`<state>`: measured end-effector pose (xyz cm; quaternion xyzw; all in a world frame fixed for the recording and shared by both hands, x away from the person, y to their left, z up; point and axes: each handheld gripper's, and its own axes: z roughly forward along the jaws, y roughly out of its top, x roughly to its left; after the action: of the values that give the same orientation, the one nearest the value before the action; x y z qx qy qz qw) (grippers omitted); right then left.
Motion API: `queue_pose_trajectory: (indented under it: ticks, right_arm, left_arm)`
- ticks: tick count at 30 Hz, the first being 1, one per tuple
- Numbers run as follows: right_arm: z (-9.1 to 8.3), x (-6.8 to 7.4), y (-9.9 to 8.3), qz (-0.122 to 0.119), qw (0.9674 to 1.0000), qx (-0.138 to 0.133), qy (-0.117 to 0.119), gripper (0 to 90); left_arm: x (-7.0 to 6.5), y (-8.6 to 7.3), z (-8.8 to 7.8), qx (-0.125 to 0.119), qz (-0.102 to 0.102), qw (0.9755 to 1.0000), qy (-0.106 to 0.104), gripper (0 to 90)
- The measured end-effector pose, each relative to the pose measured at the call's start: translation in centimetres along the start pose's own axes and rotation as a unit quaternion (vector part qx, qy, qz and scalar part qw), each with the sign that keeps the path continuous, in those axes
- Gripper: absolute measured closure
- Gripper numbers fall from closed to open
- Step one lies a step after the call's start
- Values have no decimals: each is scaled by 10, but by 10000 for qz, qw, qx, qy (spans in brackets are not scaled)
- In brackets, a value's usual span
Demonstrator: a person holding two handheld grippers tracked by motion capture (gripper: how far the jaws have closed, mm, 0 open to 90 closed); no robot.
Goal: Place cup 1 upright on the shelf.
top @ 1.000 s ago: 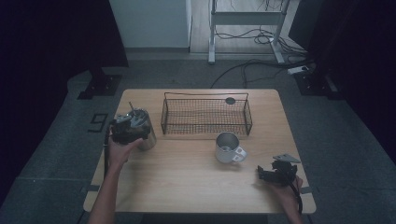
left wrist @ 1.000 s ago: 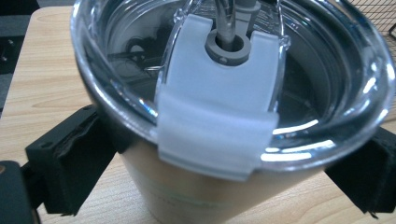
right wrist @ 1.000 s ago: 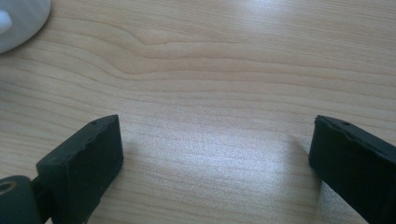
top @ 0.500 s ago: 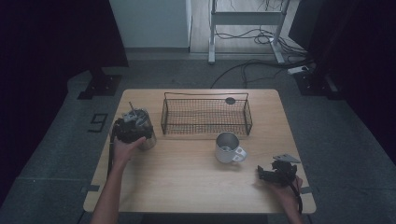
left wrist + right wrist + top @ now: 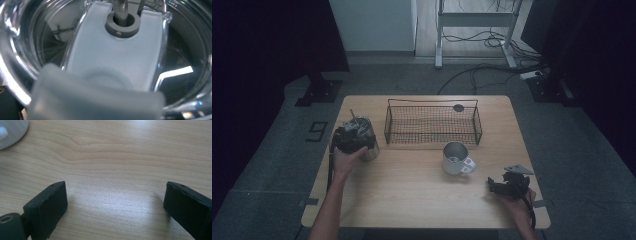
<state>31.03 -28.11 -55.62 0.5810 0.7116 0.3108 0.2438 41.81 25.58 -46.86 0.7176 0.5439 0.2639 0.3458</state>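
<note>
High view: left gripper point(image 5: 353, 140) is sitting at a glass jar point(image 5: 364, 137) near the table's point(image 5: 412, 195) left edge.
Left gripper view: jar lid point(image 5: 117, 57) looming close; jaw grip cannot be told.
Right gripper view: right gripper point(image 5: 116, 202) is hovering wide apart over bare wood, having just been narrowing, holding nothing.

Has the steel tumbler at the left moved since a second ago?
Yes. The steel tumbler, with the left gripper at it, has shifted slightly toward the table's near edge, away from the wire basket's back corner.

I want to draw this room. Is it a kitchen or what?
Probably a lab or recording room, not a kitchen. One bare wooden table stands on grey carpet between dark curtains, cables trail across the floor behind it, and a wire basket and a mug are set out on top.
</note>
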Motion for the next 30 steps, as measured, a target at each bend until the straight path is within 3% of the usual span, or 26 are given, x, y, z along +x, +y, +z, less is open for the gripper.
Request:
queue_pose_trajectory:
  ticks: [2,5,7,15,24,30]
  right_arm:
    - [0,0,0,-5,10000,2,-7,53]
    - [0,0,0,1,10000,-8,-8,56]
    - [0,0,0,3,10000,-9,-10,58]
    - [0,0,0,12,10000,-18,-16,64]
    - [0,0,0,13,10000,-21,-17,65]
    - [0,0,0,12,10000,-22,-15,67]
  left_arm:
    - [1,0,0,-37,-46,10000,-17,39]
    - [4,-1,-2,-162,-349,9991,-169,40]
    - [4,-1,-3,-195,-392,9988,-200,40]
    - [4,2,-18,-262,-286,9992,-135,40]
    - [-3,9,-24,-331,-171,9992,-135,40]
    - [-9,5,-24,-284,-127,9994,-174,40]
